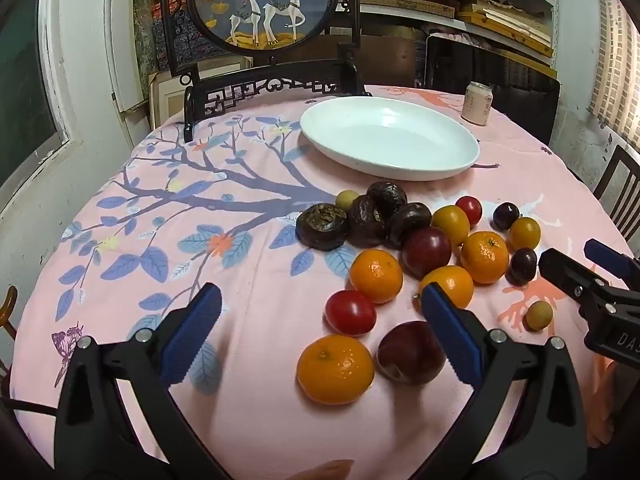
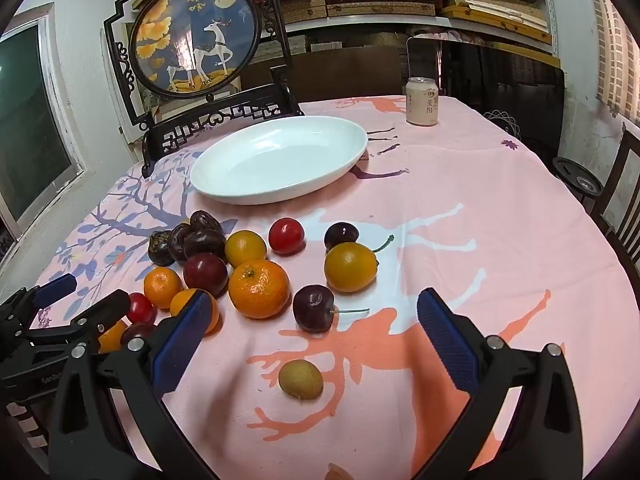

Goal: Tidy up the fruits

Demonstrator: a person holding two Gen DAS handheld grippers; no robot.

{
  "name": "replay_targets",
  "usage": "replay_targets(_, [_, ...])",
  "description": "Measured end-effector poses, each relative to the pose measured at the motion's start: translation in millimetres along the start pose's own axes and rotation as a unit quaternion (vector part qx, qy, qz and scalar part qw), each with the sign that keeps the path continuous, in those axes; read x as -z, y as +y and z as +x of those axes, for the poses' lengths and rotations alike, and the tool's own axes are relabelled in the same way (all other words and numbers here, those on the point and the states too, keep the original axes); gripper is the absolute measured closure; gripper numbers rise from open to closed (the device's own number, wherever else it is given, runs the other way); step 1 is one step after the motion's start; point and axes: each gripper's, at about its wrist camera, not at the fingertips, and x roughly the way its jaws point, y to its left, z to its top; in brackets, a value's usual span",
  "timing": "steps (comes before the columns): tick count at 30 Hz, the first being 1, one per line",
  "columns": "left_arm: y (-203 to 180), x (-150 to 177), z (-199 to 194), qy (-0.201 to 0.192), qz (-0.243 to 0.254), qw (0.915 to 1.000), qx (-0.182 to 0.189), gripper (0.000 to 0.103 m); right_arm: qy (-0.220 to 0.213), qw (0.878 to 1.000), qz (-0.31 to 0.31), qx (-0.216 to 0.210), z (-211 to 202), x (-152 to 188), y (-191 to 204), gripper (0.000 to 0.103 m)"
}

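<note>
Many fruits lie loose on the pink tablecloth: mandarins (image 1: 335, 369) (image 2: 259, 289), plums (image 1: 411, 352) (image 2: 205, 273), red cherry tomatoes (image 1: 351, 313) (image 2: 286, 236), yellow fruits (image 2: 351, 267), dark cherries (image 2: 313, 308), dark wrinkled fruits (image 1: 322, 226) (image 2: 205, 242) and a small green-brown fruit (image 2: 301, 379). An empty white oval plate (image 1: 320, 136) (image 2: 224, 190) stands behind them. My left gripper (image 1: 320, 328) is open and empty, low above the nearest mandarin and plum. My right gripper (image 2: 312, 332) is open and empty, above the small green-brown fruit; it also shows in the left wrist view (image 1: 576, 260).
A pale drink can (image 1: 477, 103) (image 2: 422, 101) stands at the table's far right. A dark carved stand with a round deer picture (image 1: 262, 4) (image 2: 196, 40) is behind the plate. Chairs (image 2: 624, 200) are at the right edge. Shelves with boxes fill the back wall.
</note>
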Motion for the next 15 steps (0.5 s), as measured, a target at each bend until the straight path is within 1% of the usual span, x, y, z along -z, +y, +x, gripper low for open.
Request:
replay_targets(7, [0.7,-2.0,4.2,0.006,0.006,1.0000,-0.003,0.002,0.003,1.000,0.002,-0.001,1.7,-0.2,-1.0,0.001])
replay_targets(8, [-0.7,0.1,0.0,-0.002,0.002,1.0000,-0.002,0.002,0.003,1.000,0.002,-0.001,1.2,0.2,-0.6,0.001])
replay_targets(15, [0.7,0.1,-1.2,-0.001,0.004,1.0000,-0.001,0.002,0.004,1.000,0.004,-0.002,1.3,0.9,-0.8,0.001])
